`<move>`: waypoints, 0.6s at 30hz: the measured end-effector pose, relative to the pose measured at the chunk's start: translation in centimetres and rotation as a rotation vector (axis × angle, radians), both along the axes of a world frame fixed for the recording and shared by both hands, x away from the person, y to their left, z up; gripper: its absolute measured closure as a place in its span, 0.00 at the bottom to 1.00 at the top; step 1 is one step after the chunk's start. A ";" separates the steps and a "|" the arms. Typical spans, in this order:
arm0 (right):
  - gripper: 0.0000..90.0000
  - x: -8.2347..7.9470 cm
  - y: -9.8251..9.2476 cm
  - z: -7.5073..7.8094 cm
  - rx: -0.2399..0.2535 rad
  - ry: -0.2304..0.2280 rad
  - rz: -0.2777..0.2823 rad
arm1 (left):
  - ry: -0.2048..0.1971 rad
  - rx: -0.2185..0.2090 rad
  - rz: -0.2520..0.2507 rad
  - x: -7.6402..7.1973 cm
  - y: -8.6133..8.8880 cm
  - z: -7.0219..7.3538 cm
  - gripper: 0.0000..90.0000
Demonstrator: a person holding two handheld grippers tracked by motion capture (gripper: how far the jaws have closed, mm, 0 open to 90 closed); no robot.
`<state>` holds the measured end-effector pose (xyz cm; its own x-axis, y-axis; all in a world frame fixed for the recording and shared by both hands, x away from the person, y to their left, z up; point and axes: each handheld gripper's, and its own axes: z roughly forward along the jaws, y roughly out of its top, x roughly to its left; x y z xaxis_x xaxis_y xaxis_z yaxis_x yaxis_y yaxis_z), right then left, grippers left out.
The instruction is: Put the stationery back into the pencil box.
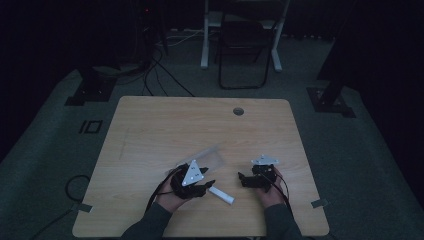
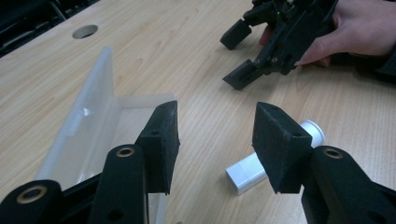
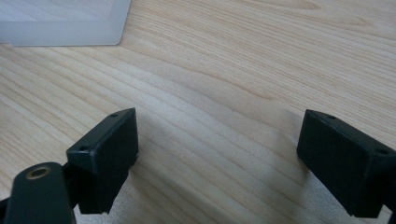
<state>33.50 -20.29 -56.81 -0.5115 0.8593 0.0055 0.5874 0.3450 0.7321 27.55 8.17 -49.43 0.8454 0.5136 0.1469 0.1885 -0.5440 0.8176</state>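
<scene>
A: The left gripper (image 2: 215, 144) has its fingers (image 2: 161, 135) spread wide with nothing between them. The white tube (image 2: 261, 163) lies flat on the surface (image 2: 187, 51), just behind the right-hand finger at about 4 o'clock in the left gripper view. The clear plastic tray (image 2: 88, 116) sits at 9 o'clock, touching or nearly touching the other finger.

B: And the right gripper (image 3: 217, 163)?

A: Fingers wide apart too, over bare wood, holding nothing. From the high view it rests at 3 o'clock of the left one, well apart from the tube.

B: So what could go wrong?

A: I'd say the tube is round at its cap, so a finger that nudges it sideways may roll it off toward the near edge. It also lies off-centre from the gap; closing now would likely catch only air or clip one end and spin it.

B: The tray?

A: Light and stood on its edge, I think. The left finger could tip or shove it while swinging toward the tube.
</scene>
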 end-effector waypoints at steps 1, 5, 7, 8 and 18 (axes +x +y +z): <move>0.14 0.0 0.0 0.0 0.000 0.000 0.000 | 0.003 0.006 -0.003 0.0 -0.1 -0.1 0.57; 0.14 0.0 0.0 0.0 0.000 0.000 0.000 | 0.006 0.007 -0.014 0.0 -0.4 -0.3 0.56; 0.14 0.0 0.0 0.0 0.000 0.000 0.000 | 0.009 0.008 -0.018 0.0 -0.5 -0.4 0.56; 0.14 0.0 0.0 0.0 0.000 0.000 0.000 | 0.009 0.008 -0.018 0.0 -0.5 -0.4 0.56; 0.14 0.0 0.0 0.0 0.000 0.001 -0.001 | 0.023 0.019 -0.036 0.0 -0.9 -1.0 0.56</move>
<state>33.49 -20.28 -56.81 -0.5106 0.8598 0.0063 0.5885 0.3441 0.7316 27.53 7.28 -50.41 0.8666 0.4800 0.1364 0.1870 -0.5659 0.8030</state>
